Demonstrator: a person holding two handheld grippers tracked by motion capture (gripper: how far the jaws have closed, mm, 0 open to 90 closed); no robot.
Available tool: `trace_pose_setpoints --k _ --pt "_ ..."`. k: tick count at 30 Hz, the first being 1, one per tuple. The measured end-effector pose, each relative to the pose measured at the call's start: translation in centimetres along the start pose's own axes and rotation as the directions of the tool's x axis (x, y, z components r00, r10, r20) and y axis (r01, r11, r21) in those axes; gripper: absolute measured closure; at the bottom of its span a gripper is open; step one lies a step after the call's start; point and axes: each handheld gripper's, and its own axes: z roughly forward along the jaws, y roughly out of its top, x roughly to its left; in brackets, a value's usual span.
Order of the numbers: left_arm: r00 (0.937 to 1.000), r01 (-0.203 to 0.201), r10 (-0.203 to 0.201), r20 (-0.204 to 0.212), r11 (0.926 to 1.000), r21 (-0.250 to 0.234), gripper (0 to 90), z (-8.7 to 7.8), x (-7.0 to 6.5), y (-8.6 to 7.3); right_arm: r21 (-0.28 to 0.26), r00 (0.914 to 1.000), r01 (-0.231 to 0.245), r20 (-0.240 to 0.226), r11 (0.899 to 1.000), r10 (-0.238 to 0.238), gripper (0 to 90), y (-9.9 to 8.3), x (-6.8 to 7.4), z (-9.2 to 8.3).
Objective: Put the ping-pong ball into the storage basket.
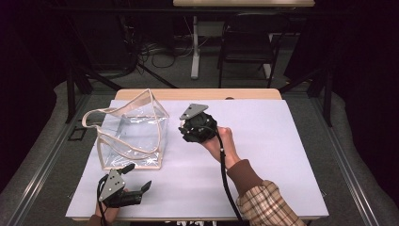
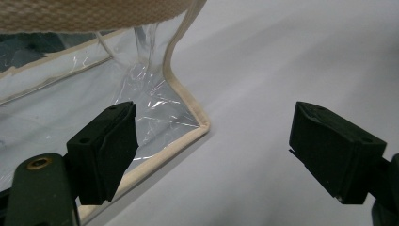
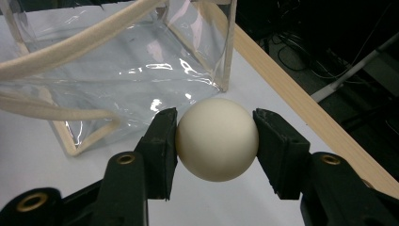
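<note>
A clear plastic tote bag [image 1: 131,134] with beige trim and handles stands on the white table top at the left. My right gripper [image 3: 215,141] is shut on a cream-white ball [image 3: 216,139], held above the table just right of the bag [image 3: 117,70]. In the high view that gripper [image 1: 197,127] sits in the person's hand near the table's middle. My left gripper [image 1: 136,181] rests low at the front left, open with nothing between its jaws. Its jaws point at the bag's near bottom corner [image 2: 202,123].
The white sheet [image 1: 263,155] covers the table, with a wooden edge [image 1: 244,94] at the back. Beyond stand a black chair [image 1: 247,44] and a table leg [image 1: 195,47] among floor cables. Open surface lies to the right of the hand.
</note>
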Motion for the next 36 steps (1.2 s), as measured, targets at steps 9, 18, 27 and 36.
trace_pose_setpoints --k 9,18,27,36 --pt "1.0 0.0 0.0 -0.001 1.0 0.0 15.9 0.0 0.0 0.0 -0.005 0.9999 0.012 -0.002 1.0 -0.012 51.1 0.7 0.3 -0.1" --pt "1.0 0.0 0.0 -0.001 1.0 -0.001 15.9 0.0 0.0 0.0 0.004 0.9998 0.022 -0.005 1.0 -0.022 51.1 1.0 0.6 0.3" --pt "1.0 0.0 0.0 0.0 1.0 -0.001 15.9 0.0 0.0 0.0 0.003 0.9997 0.024 -0.007 1.0 -0.024 51.1 1.4 0.6 0.4" --pt "1.0 0.0 0.0 -0.001 1.0 -0.002 15.8 0.0 0.0 0.0 0.004 0.9995 0.03 -0.002 1.0 -0.03 51.1 1.6 0.7 0.3"
